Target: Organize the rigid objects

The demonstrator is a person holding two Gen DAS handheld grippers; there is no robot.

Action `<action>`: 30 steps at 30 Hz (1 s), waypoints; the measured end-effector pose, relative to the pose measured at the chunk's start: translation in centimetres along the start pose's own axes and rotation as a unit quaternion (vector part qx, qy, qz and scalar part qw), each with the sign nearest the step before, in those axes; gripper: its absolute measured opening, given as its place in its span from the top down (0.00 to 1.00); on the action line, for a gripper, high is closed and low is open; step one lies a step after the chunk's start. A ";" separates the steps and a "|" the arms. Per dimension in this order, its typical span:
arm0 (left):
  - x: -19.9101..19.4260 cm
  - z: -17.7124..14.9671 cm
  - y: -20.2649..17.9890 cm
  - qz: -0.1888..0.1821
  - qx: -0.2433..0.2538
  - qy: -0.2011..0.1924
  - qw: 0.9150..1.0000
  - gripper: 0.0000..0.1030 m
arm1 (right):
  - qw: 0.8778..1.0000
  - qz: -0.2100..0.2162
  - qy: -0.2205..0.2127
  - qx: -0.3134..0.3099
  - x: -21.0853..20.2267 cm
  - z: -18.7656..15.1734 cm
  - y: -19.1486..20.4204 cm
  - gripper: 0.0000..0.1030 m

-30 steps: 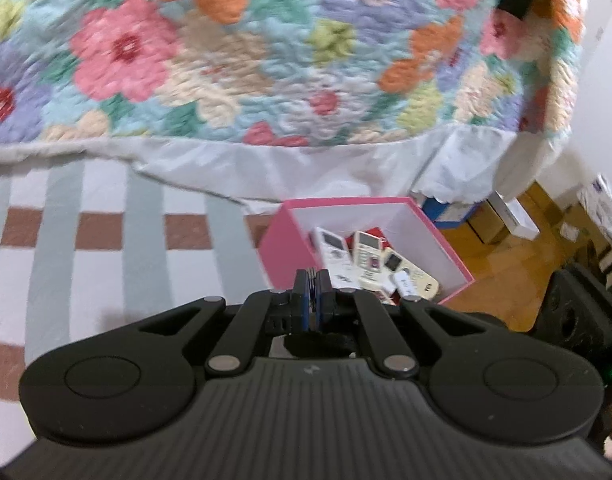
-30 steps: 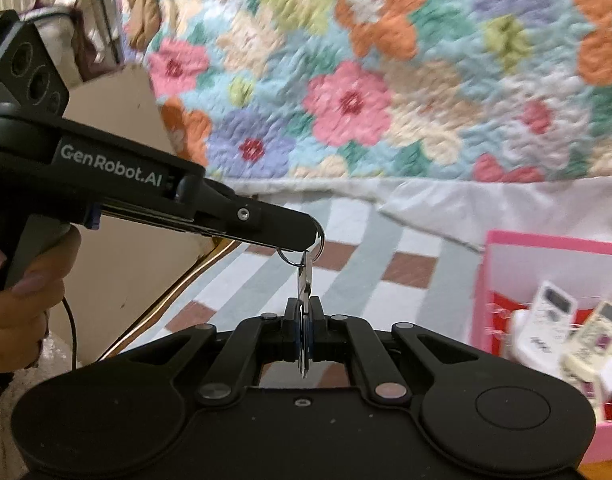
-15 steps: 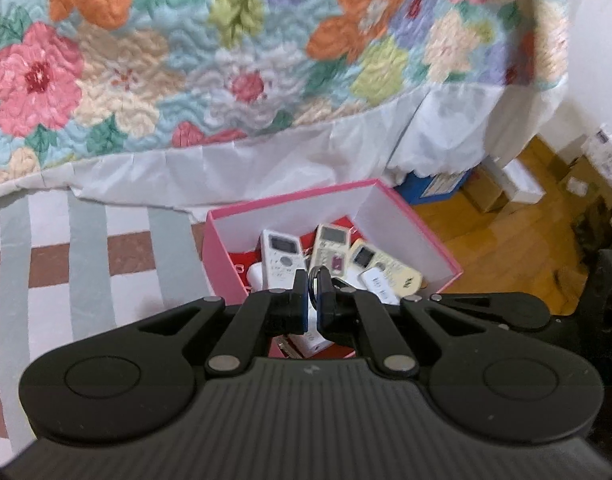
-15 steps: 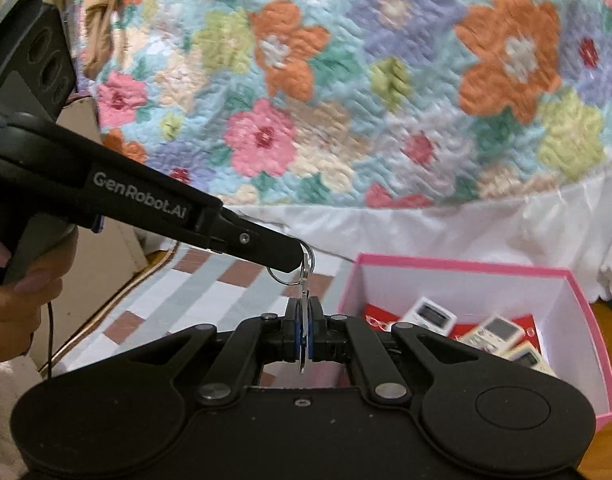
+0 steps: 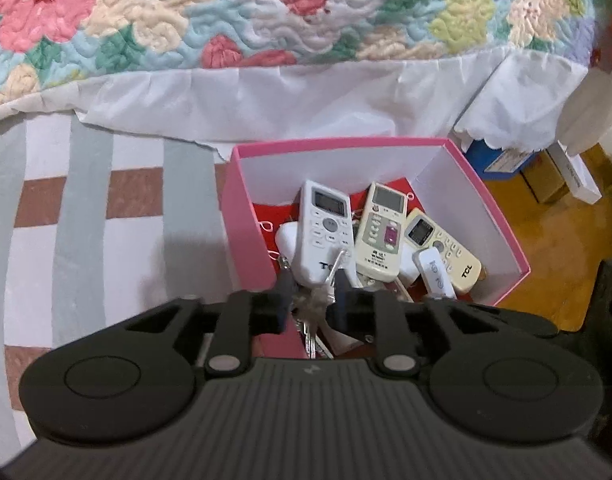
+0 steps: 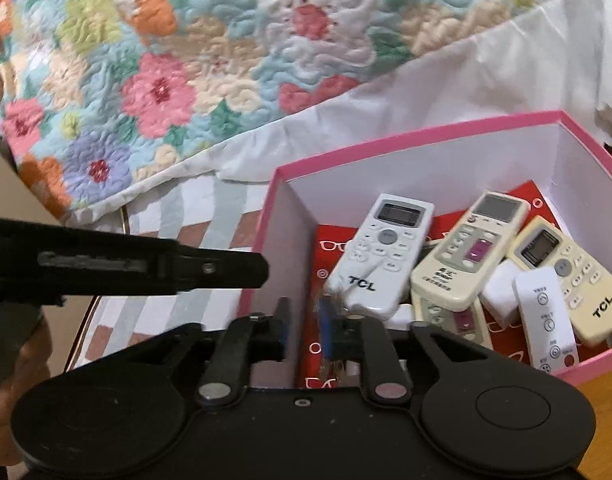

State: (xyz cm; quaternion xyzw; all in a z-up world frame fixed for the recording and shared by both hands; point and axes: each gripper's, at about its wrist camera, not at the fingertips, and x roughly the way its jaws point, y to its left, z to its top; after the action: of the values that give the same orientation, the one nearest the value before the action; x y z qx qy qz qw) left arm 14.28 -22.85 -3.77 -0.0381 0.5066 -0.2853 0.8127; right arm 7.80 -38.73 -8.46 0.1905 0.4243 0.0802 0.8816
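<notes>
Now | keys (image 5: 315,320) hang vertically | left tongs (image 5: 312,286) just parted | pink box (image 5: 242,216)

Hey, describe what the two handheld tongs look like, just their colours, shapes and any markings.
Both are matte black plastic. The left tongs have a ribbed body, two round discs, linkage arms with silver pivot pins and a small pale logo. The right tongs have a smooth body and blue finger pads. From the right wrist view, the left tool's side lettering is too blurred to read.

The light is soft and even, a little dim and warm. The box (image 5: 242,216) throws a faint shadow to its left on the rug (image 5: 86,208). Both views bend at the edges. The keys (image 5: 320,300) are blurred; the right view is smeared.
</notes>
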 end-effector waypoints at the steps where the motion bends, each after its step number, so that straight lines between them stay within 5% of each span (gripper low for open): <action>1: -0.4 -0.1 0.0 -0.003 0.005 -0.005 1.000 0.71 | 1.000 0.004 -0.003 0.006 -0.4 -0.1 -0.1 0.67; 6: -3.1 -0.4 -0.3 0.003 0.021 -0.006 1.000 0.58 | 1.000 0.016 -0.011 0.017 -2.3 -0.3 0.1 0.66; 13: -7.8 -1.8 -0.3 0.045 0.036 0.017 0.998 0.57 | 0.999 -0.008 -0.011 -0.051 -6.7 0.3 4.5 0.64; 19: -11.8 -4.0 1.3 0.084 0.012 0.017 0.996 0.53 | 0.996 -0.015 -0.017 -0.083 -9.7 0.1 7.5 0.58; 30: -15.2 -6.2 3.9 0.099 -0.038 0.002 0.994 0.52 | 0.990 -0.026 -0.025 -0.139 -12.0 -0.8 11.8 0.54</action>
State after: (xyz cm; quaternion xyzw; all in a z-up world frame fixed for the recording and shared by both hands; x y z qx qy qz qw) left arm 5.79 -10.59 4.06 -0.0184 0.5199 -0.1840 0.8339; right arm -0.10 -31.31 4.44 0.0568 0.3917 0.1109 0.9116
